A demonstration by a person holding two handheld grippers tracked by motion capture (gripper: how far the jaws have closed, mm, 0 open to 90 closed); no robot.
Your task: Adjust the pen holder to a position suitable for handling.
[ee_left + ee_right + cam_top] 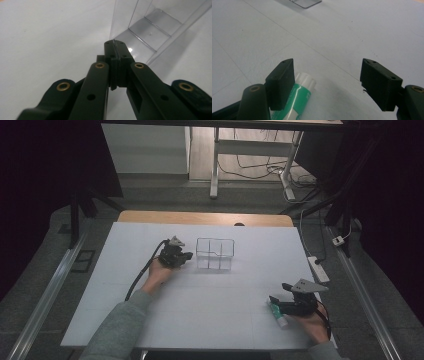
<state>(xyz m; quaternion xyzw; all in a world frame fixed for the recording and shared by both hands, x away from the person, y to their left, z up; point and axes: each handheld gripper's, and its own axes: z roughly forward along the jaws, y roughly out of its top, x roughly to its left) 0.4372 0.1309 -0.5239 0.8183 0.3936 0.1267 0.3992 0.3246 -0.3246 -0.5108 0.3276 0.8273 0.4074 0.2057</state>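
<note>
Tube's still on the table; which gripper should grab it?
Right. The right gripper hangs open right over the green-and-white tube, which lies beside one jaw. The left gripper is shut, far off by the clear organizer.

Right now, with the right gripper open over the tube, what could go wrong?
1. The green-and-white tube lies against one pad of the right gripper, not centred; closing may push it aside.
2. The left gripper is shut on the thin wall of the clear organizer; a pull could tip or drag it.
</note>
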